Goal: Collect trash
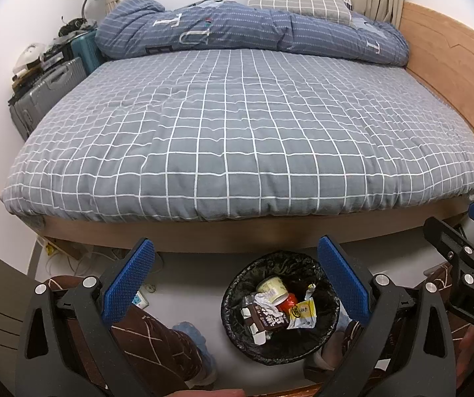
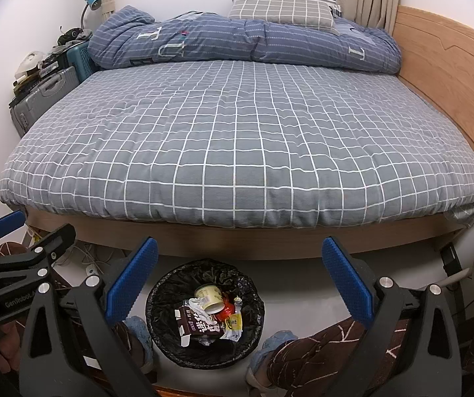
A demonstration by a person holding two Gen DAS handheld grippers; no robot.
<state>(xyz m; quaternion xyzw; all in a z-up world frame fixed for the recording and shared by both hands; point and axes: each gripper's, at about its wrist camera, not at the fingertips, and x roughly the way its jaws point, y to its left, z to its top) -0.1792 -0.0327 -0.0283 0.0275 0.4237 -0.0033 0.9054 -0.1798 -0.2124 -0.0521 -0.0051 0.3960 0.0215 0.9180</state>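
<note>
A round bin with a black liner (image 1: 237, 284) stands on the floor in front of the bed; it also shows in the right wrist view (image 2: 164, 291). It holds a brown carton (image 1: 265, 321), a cream cup (image 1: 271, 289), a red item (image 1: 288, 301) and a yellow wrapper (image 1: 303, 312). The same carton (image 2: 200, 324) and cup (image 2: 210, 296) show in the right wrist view. My left gripper (image 1: 236, 279) is open and empty above the bin. My right gripper (image 2: 240, 279) is open and empty, above and right of the bin.
A bed with a grey checked cover (image 1: 237, 132) fills the view, with a folded blue quilt (image 1: 253, 33) and pillow (image 1: 299, 1) at the back. Suitcases (image 1: 45, 96) stand at the left. A wooden headboard (image 1: 452, 76) runs along the right. The person's legs (image 2: 319, 350) flank the bin.
</note>
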